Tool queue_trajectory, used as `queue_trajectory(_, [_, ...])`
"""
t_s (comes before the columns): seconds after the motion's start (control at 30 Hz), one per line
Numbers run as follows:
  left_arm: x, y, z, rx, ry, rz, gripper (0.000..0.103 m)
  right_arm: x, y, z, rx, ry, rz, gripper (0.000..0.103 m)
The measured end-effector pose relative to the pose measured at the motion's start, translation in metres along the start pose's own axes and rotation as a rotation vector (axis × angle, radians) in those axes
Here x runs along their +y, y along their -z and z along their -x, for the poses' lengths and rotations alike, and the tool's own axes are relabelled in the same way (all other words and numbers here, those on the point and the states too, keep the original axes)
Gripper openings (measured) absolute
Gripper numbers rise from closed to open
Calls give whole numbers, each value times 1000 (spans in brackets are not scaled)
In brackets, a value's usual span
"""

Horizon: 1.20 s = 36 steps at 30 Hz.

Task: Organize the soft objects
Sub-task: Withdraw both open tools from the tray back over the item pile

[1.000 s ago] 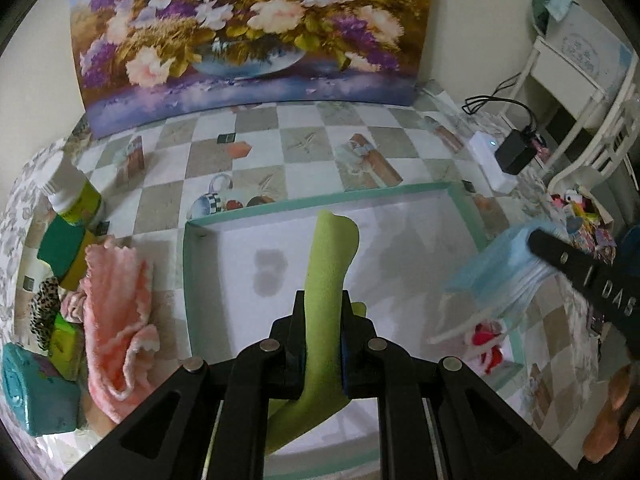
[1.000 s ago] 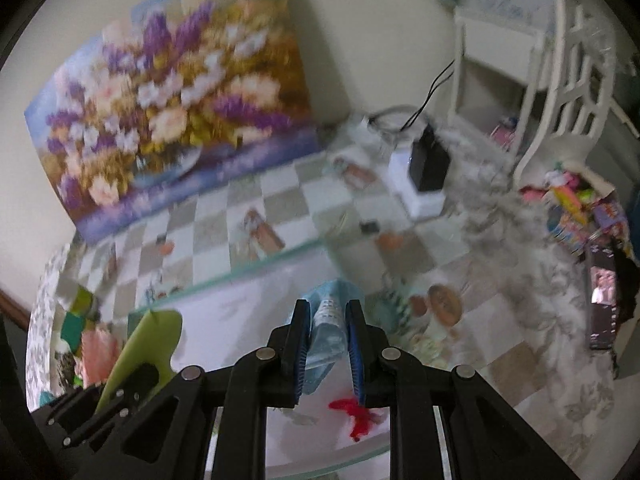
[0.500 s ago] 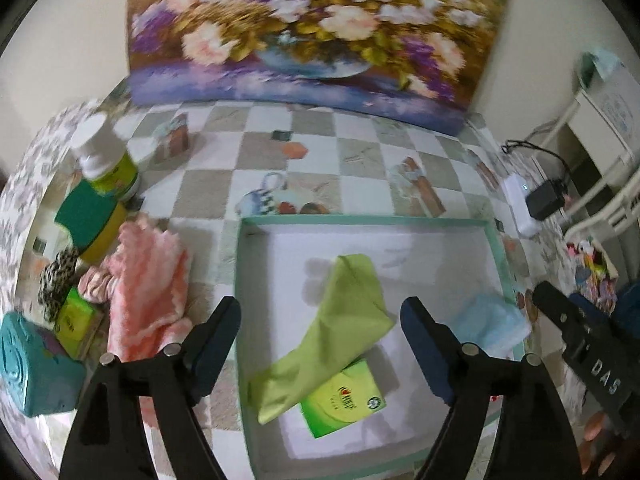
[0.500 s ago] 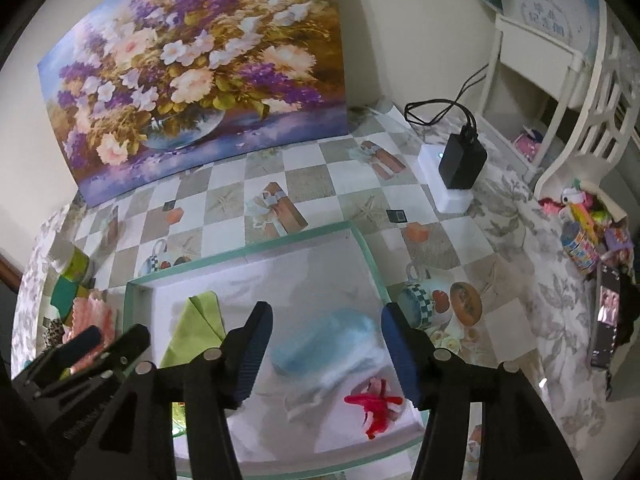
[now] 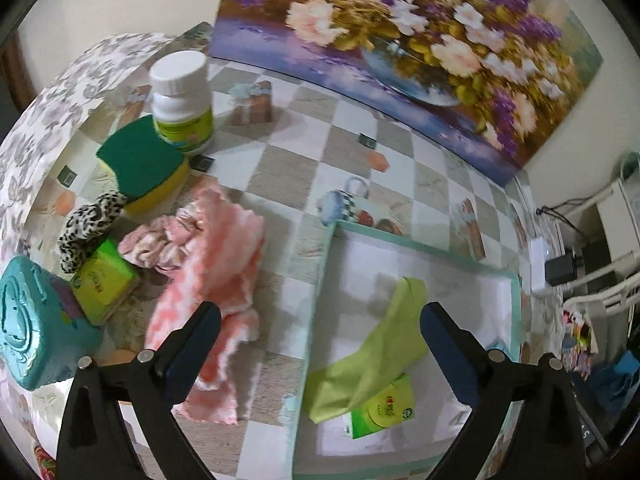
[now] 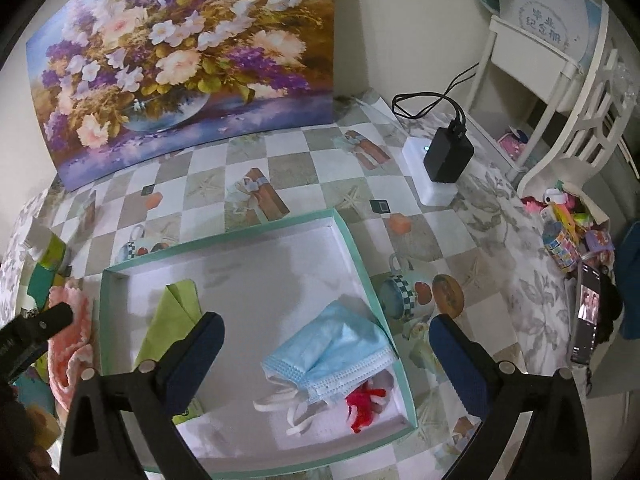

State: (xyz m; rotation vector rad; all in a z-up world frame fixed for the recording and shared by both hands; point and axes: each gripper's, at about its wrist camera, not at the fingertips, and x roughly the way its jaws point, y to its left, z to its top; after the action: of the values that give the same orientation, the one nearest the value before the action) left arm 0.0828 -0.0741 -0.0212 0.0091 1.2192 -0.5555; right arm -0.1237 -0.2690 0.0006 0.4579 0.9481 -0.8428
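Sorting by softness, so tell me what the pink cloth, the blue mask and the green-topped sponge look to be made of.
Pink cloth: fluffy terry or microfibre by its look, with a fuzzy matte pile and ruffled edges.
Blue mask: thin nonwoven fabric, going by its pleats, stitched white edge and flat white ear loops.
Sponge: yellow foam under a dark green, coarse scouring layer, probably abrasive fibre.

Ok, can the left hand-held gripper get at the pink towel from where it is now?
Probably yes. The left hand-held gripper is open and empty, and the pink towel lies uncovered on the table just beside its left finger, outside the tray.
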Motion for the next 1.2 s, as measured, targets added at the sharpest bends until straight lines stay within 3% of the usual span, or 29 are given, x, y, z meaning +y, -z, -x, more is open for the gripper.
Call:
queue_trajectory(0.17, [11,-6,11,-26,7,20,100,6,0,1,5,8,15,103])
queue_trajectory(0.33, [21,-14,29,-88,105,57,100,18,1,6,-6,4,49,103])
queue_trajectory(0.43, [23,-16,38,-138,107,52,101,29,2,7,-4,-15,76,103])
queue_trajectory(0.63, [23,-18,42,-140,98,23,103,46,5,11,-7,-24,116,103])
queue_trajectory(0.97, [46,-20,62,-177,32,10,103,82,6,25,-40,-87,164,103])
queue_trajectory(1.2, [108,-31,93,-245,-165,104,103,124,10,42,-92,-175,229,103])
